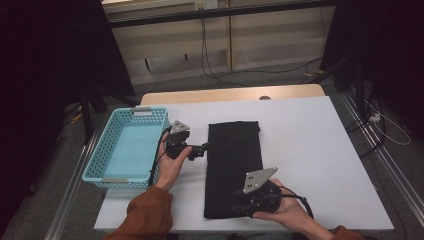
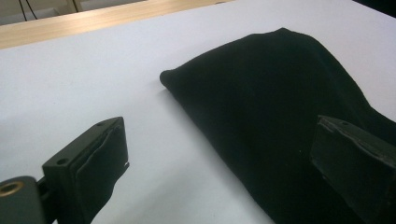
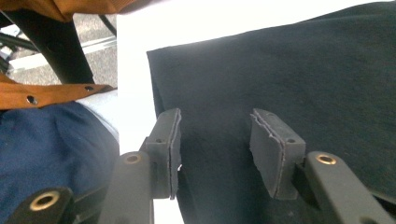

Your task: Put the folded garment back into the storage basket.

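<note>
Black cloth (image 1: pixel 234 167) flat on table (image 1: pixel 310 150); left gripper (image 1: pixel 204 148) spread at its edge, right gripper (image 3: pixel 215 140) spread over near corner.

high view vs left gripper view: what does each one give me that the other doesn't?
High view alone: the blue basket on the table's left part, the right gripper over the near end of the black cloth, both hands, and the cloth's whole long folded shape.

Left gripper view alone: the left gripper seen along its own jaws, which stand wide apart, one over bare table, the other over the cloth, and the cloth's rounded fold corner up close.

Both: the black cloth, the white table and its wooden far edge.
</note>
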Action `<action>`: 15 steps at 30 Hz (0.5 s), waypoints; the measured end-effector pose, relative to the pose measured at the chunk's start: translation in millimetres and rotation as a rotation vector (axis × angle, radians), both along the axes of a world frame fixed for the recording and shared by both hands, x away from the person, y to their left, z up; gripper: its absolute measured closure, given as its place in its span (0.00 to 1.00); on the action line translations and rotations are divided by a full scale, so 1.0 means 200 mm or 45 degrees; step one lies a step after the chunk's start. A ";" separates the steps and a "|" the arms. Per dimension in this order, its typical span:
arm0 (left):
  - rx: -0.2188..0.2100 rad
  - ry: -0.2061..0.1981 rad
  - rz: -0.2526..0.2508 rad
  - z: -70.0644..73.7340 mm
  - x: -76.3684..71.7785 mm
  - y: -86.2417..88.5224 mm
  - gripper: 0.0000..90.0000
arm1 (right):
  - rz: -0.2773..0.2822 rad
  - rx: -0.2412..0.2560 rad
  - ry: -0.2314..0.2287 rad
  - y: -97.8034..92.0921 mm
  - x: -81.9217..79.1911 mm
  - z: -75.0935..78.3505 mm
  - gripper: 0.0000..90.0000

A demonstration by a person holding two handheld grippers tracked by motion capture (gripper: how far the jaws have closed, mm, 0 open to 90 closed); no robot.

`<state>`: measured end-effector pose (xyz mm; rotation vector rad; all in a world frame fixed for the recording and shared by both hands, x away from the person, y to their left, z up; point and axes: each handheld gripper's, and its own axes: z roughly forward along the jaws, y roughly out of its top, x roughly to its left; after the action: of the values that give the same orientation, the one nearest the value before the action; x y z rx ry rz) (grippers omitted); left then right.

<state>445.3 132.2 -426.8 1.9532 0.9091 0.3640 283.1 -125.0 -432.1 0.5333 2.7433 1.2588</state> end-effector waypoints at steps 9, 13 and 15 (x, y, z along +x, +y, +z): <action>-0.008 0.014 0.004 -0.01 0.01 0.01 0.05 | 0.053 -0.087 -0.020 0.06 -0.03 -0.05 0.57; -0.005 0.012 0.009 -0.01 0.01 0.02 0.05 | 0.057 -0.091 -0.017 0.06 -0.03 -0.06 0.53; -0.003 0.007 0.013 -0.01 0.01 0.02 0.05 | 0.071 -0.102 -0.035 0.07 -0.04 -0.07 0.50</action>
<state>446.6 135.7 -427.9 1.9493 0.9223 0.3638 274.9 -111.0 -445.2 0.4320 2.7903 1.1522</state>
